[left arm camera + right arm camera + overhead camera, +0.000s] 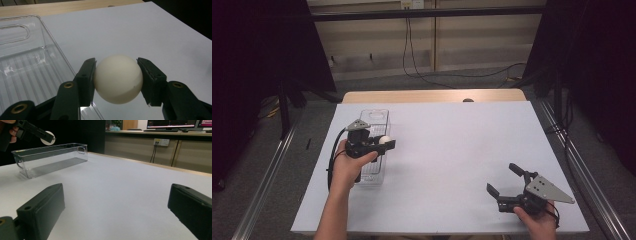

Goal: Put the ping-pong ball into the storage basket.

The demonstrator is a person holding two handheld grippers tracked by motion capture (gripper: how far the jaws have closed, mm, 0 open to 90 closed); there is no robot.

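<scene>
The jaws of the left gripper (117, 80) are closed on a cream white ball (118, 79), one pad pressing on each side of it (the ball sits right between the tips). In the high view this gripper (384, 142) holds the ball (384, 140) in the air, over the right long wall of the clear plastic bin (374, 120) near the left edge of the table (452, 150). The right gripper (502, 177) rests near the front right corner, its jaws wide apart with nothing between them.
</scene>
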